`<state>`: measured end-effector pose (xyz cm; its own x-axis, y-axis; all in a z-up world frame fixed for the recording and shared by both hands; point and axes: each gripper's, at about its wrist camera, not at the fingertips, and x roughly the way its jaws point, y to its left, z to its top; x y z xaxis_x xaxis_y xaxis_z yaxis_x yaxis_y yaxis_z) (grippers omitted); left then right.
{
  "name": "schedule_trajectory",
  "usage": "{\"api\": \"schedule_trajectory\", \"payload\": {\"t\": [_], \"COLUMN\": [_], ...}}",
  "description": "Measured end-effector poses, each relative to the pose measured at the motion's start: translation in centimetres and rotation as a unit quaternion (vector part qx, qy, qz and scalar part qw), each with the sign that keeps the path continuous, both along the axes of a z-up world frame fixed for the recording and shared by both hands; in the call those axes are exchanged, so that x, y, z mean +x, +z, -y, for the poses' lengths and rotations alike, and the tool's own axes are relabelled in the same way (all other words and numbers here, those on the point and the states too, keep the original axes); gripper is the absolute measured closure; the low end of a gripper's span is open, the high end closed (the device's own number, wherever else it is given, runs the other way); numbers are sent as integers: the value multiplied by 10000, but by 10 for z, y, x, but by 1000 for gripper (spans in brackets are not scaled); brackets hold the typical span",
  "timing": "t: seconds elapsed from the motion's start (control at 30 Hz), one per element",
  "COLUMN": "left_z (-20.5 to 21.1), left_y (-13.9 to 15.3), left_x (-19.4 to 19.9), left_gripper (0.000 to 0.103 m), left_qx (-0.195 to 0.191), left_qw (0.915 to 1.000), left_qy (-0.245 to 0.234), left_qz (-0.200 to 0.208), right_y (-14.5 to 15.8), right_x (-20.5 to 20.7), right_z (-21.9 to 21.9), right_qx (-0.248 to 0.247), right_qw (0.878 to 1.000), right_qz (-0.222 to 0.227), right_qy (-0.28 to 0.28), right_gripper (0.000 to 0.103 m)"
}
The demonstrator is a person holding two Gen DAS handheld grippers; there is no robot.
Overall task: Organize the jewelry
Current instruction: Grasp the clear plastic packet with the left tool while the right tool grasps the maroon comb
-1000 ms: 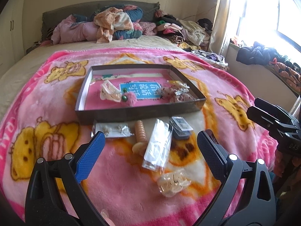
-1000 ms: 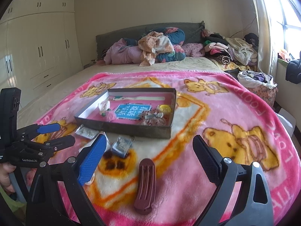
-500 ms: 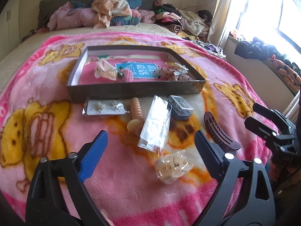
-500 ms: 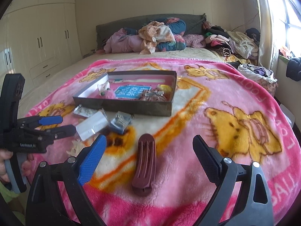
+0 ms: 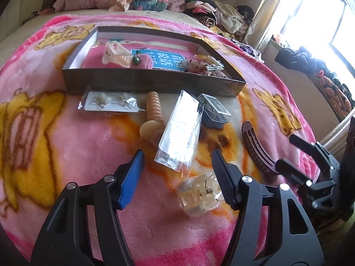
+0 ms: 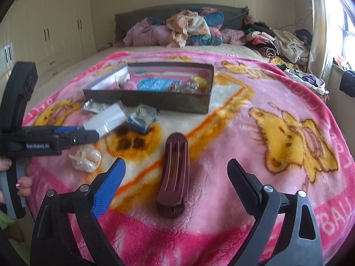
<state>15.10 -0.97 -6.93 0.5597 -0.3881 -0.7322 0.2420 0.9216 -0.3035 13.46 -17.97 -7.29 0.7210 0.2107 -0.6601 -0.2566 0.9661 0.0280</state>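
The clear hair claw lies on the pink blanket, near your left tool. Its jaws have just been closing, half-wide, and grip nothing. Your right tool stands wide over the maroon clip. The grey box sits farther off.

I was working in a home bedroom: a bed under a pink blanket (clothes heaped by the headboard), built-in wardrobes.
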Motion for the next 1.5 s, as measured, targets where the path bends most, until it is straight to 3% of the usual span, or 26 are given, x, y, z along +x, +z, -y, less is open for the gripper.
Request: {"api": "schedule_trajectory", "payload": {"t": [0.23,0.33,0.53,0.67,1.03,1.5], "left_z": [4,7,15,20,24,27], "left_y": [-5,-5,-3,0,18,38], "left_x": [9,10,10,7,-4,-6], "left_gripper": [69,77,89,90,90,90], "left_qx": [-114,-114,-28,45,92,18], "left_qw": [9999,9999,9999,9998,9989,9974], "left_qy": [-9,-22,-118,-183,-271,-353], "left_qz": [-103,-111,-46,29,358,632], "right_y": [-12,-17,-30,-32,-18,14], "right_x": [10,13,19,21,15,5], "right_z": [-5,-9,-14,-8,10,20], "right_qx": [-141,-220,-411,-295,5,23], "right_qw": [9994,9988,9963,9962,9979,9991], "right_qz": [-310,-447,-753,-822,-577,-48], "right_qy": [-40,7,-1,-75,-304,-416], "right_gripper": [13,19,44,71,71,71]}}
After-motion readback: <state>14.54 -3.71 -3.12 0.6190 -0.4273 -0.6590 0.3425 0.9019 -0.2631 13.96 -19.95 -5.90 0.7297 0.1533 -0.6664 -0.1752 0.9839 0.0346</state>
